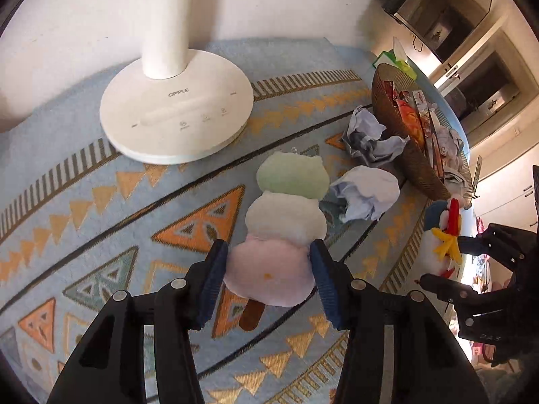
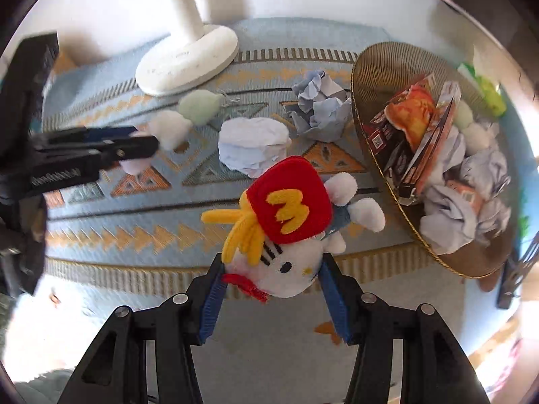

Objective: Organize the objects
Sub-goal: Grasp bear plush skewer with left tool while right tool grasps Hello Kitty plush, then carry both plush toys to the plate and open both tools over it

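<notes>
1. Woven brown basket [image 2: 380,67] sits at the right end of the surface; we see it holding crumpled pale paper [image 2: 454,212], printed snack packets [image 2: 414,118] in red and orange, and a small green-and-white plush [image 2: 470,123].
2. We read "OPPLE" on the round white lamp base [image 1: 175,114], which stands at the back of the surface against the wall. A yellow "M" shows on the red pouch of the white cat plush [image 2: 289,245].
3. We find the left hand-held gripper [image 1: 267,266] with its blue pads pressed against both sides of the pink end of the three-ball plush skewer [image 1: 283,222], which lies on the patterned blue cloth [image 1: 101,202] covering the surface.
4. We find the right hand-held gripper [image 2: 273,286] pinching the white cat plush by its head; whether the plush is lifted clear of the surface near the front edge, we cannot tell.
5. Two loose crumpled paper balls lie between the skewer and the basket: one white [image 2: 252,148], one bluish [image 2: 318,107]; the bluish one lies just beside the basket wall.
6. Green tissue pack [image 1: 397,60] lies behind the basket, near the far right edge.
7. We see open cloth to the left of the skewer and in front of the lamp base.
</notes>
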The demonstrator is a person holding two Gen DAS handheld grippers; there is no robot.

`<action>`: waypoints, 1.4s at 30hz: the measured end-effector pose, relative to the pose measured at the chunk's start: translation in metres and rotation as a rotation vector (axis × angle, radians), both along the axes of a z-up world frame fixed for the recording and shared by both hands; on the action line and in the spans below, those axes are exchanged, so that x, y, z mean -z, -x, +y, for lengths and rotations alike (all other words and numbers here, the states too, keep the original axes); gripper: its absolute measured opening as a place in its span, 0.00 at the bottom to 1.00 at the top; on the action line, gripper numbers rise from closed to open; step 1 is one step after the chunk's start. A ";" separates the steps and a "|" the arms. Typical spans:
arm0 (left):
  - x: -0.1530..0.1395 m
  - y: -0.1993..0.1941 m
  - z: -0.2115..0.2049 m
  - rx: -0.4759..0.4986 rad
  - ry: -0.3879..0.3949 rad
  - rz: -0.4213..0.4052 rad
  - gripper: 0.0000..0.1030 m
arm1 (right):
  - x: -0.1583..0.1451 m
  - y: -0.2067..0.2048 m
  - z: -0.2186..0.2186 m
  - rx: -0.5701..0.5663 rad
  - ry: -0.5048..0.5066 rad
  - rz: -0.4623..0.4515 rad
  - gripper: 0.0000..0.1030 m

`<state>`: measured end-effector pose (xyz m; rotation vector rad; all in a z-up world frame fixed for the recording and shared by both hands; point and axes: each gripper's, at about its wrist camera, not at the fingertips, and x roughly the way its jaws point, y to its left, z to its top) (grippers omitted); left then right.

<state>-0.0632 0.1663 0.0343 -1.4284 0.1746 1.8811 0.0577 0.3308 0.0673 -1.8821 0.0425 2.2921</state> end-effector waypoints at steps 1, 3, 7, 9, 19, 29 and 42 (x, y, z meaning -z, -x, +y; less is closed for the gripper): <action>-0.001 -0.007 -0.007 -0.010 0.009 0.003 0.46 | 0.005 -0.003 -0.008 -0.039 -0.058 -0.026 0.52; 0.002 -0.019 -0.021 -0.042 0.029 -0.003 0.46 | 0.017 -0.008 -0.021 -0.103 -0.111 -0.043 0.52; 0.017 -0.033 -0.031 -0.095 0.109 -0.023 0.52 | 0.024 -0.018 -0.032 -0.152 -0.027 -0.012 0.54; 0.026 -0.038 -0.030 -0.095 0.171 -0.020 0.71 | 0.019 -0.024 -0.022 -0.105 0.073 0.015 0.57; 0.027 -0.038 -0.011 -0.138 0.157 0.070 0.88 | 0.024 -0.035 0.020 0.081 0.325 0.022 0.67; 0.015 -0.043 0.015 -0.109 0.175 0.149 0.45 | 0.046 -0.013 0.013 0.163 0.399 0.023 0.54; -0.081 -0.057 0.065 -0.158 0.107 0.292 0.45 | -0.073 -0.018 0.065 0.061 0.344 0.273 0.52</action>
